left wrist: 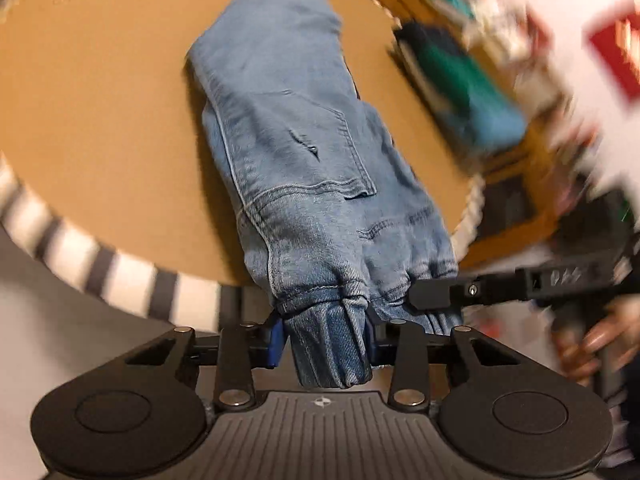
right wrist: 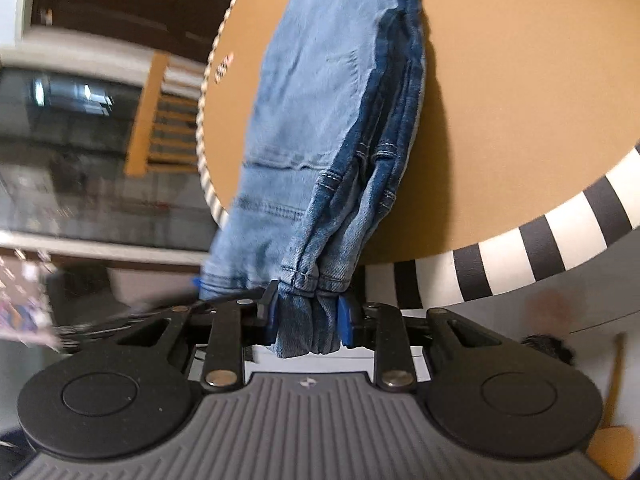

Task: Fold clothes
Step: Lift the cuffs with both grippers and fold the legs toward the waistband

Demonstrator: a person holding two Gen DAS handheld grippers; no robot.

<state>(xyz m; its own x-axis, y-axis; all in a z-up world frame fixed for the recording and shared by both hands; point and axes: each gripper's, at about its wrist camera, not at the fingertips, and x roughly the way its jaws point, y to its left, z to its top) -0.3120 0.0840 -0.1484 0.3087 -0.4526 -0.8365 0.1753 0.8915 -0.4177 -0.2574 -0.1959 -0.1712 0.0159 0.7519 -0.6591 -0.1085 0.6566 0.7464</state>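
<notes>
A pair of light blue jeans (left wrist: 288, 128) lies lengthwise on a round tan table (left wrist: 100, 120), folded along its length, with one end hanging past the near rim. My left gripper (left wrist: 324, 336) is shut on a bunched corner of that end. My right gripper (right wrist: 306, 320) is shut on the other corner of the same end, where darker denim layers show (right wrist: 384, 128). The right gripper's finger (left wrist: 432, 294) shows in the left wrist view, just right of the cloth. The jeans' far end runs out of both views.
The table has a black-and-white striped rim (right wrist: 540, 240). Blurred shelves and boxes (left wrist: 460, 80) stand beyond the table on the right of the left view. A wooden chair (right wrist: 160, 112) and dark furniture stand beyond it in the right view. A hand (left wrist: 592, 340) holds the right gripper.
</notes>
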